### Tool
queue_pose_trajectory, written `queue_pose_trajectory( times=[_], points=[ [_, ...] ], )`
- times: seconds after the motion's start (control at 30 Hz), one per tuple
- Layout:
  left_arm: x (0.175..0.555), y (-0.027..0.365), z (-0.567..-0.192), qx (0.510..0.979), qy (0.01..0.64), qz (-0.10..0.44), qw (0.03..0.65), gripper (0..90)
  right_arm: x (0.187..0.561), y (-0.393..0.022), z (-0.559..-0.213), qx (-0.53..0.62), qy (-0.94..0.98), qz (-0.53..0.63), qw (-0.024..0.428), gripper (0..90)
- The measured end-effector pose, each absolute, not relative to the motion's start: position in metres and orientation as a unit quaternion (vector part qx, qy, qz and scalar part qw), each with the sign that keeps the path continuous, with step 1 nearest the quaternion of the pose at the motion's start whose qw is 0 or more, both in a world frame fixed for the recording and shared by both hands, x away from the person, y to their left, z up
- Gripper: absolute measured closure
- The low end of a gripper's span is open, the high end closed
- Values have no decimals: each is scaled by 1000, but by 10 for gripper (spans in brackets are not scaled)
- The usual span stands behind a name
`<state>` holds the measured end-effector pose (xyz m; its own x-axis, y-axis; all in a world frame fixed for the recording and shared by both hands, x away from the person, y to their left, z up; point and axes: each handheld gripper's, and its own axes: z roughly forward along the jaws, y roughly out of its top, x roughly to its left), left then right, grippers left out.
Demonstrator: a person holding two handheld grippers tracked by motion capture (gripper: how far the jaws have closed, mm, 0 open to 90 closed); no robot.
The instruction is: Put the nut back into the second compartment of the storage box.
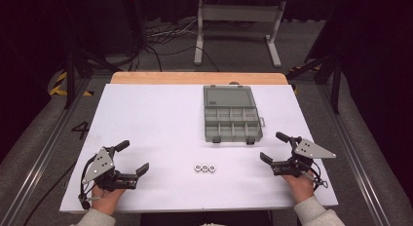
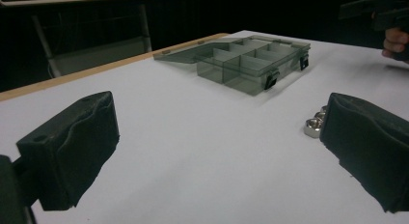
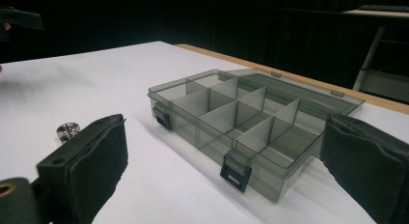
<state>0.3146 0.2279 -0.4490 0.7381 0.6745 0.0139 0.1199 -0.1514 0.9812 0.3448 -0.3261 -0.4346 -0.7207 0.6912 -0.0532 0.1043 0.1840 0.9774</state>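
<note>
On the left side of the white table [image 1: 146, 119], the left gripper [image 1: 133, 164] is held low by a hand [image 1: 104, 197], with its jaws spread wide and nothing between them. Near the middle, close to the front edge, three small metal nuts [image 1: 205, 168] are laid in a short row, touching each other, well apart from both grippers. Behind them, farther back on the table, a grey plastic box [image 1: 233, 120] is seen with its lid [image 1: 226, 96] folded flat open, and its small compartments look bare. On the right side, the right gripper [image 1: 275, 150] is held low by the other hand [image 1: 301, 186], and its jaws are also spread wide with nothing held. Both grippers are pointed in toward the nuts. No nut is touched yet, so the work is judged to be at its very start, with the first reach not yet made. For the next move, one gripper would likely need to be brought over an end nut, lowered until the jaws are on both sides of it, and then closed gently, so that the other nuts are not pushed away. After that, the nut could be carried to a compartment of the box.
</note>
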Motion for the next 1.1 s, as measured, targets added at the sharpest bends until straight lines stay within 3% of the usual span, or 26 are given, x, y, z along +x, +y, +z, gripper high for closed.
queue_pose_trajectory(
  times=[0.47, 1.1],
  points=[
    [319, 229, -452, 722, 281, 214, 595, 4, 348, -323, -432, 278, 733, 573, 241, 1],
    [320, 225, -452, 720, 272, 209, 603, 1, 358, -245, -416, 207, 761, 589, 173, 0]
  ],
)
